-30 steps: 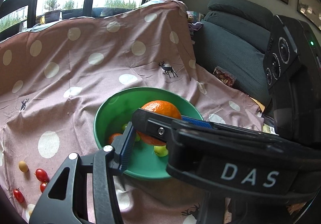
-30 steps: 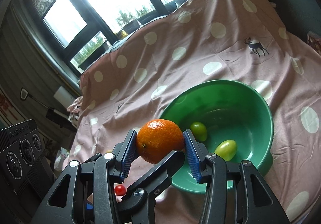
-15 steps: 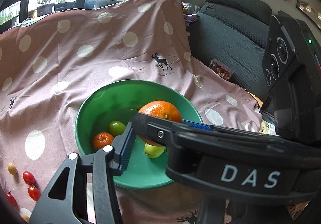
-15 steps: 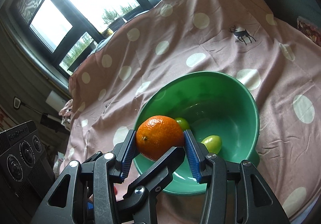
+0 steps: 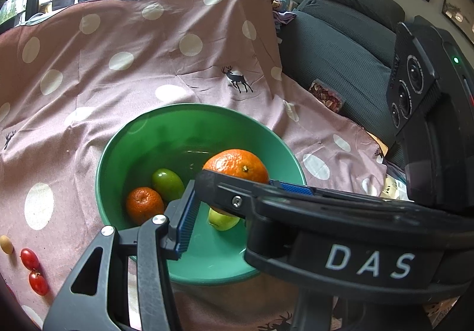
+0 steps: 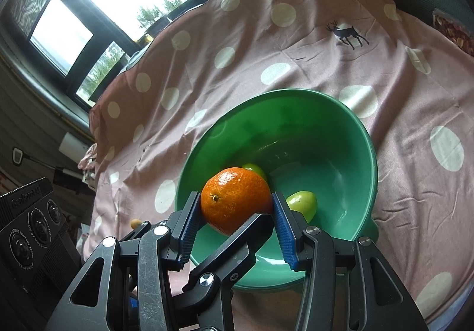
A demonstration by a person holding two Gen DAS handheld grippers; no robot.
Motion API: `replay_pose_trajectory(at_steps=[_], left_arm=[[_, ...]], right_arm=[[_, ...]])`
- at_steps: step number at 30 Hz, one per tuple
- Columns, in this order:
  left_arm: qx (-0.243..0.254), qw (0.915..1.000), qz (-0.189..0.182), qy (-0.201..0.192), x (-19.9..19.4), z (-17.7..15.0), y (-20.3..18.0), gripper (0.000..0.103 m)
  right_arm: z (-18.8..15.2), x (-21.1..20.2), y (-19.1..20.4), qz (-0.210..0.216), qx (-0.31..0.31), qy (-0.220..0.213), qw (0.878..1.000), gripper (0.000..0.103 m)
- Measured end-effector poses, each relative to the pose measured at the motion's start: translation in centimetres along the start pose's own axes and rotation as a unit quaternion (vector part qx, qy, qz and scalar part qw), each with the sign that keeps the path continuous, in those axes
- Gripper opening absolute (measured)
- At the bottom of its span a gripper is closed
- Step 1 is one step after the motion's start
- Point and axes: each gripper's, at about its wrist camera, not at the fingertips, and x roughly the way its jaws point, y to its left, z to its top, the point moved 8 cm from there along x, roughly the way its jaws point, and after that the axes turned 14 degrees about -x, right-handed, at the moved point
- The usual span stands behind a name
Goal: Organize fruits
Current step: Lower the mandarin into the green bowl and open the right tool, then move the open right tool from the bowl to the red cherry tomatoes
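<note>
Fingers of right gripper clamp the orange — left gripper's spread unclear.

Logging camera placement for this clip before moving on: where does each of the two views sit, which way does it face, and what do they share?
Left wrist: rides the left gripper, looking forward and down into the green bowl on the spotted cloth; only its left finger shows, the right gripper crossing in front.
Right wrist: rides the right gripper, facing the bowl and window; both fingers clamp the large orange.
Shared: bowl, large orange, pale green fruit, deer print.
</note>
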Motion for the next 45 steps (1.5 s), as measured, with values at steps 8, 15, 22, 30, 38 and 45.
replay_pose_trajectory(at_steps=[8, 15, 22, 30, 38, 45], left_arm=[[-0.006, 1.0000, 0.002, 0.005, 0.5, -0.3, 0.4, 0.046], [-0.012, 0.9998, 0.002, 0.013, 1.0, -0.5, 0.6, 0.046], [-0.021, 0.9996, 0.000, 0.021, 1.5, -0.7, 0.9, 0.046], [-0.034, 0.9990, -0.002, 0.030, 1.8, -1.0, 1.2, 0.046], [-0.040, 0.9991, 0.002, 0.011, 0.0, -0.7, 1.7, 0.050], [-0.051, 0.9981, 0.008, -0.033, -4.8, 0.0, 3.5, 0.067]], right_arm=[[-0.3, 0.7, -0.2, 0.003, 0.004, 0.013, 1.000, 0.051], [-0.5, 1.2, -0.6, -0.001, 0.009, 0.021, 1.000, 0.051], [-0.7, 1.6, -0.7, -0.002, 0.013, 0.029, 0.999, 0.051], [-0.8, 1.9, -0.9, -0.017, 0.009, 0.034, 0.999, 0.051], [-0.5, 1.5, -0.5, -0.026, 0.000, 0.019, 0.999, 0.053], [0.6, 0.3, 0.3, -0.048, -0.018, -0.028, 0.998, 0.063]])
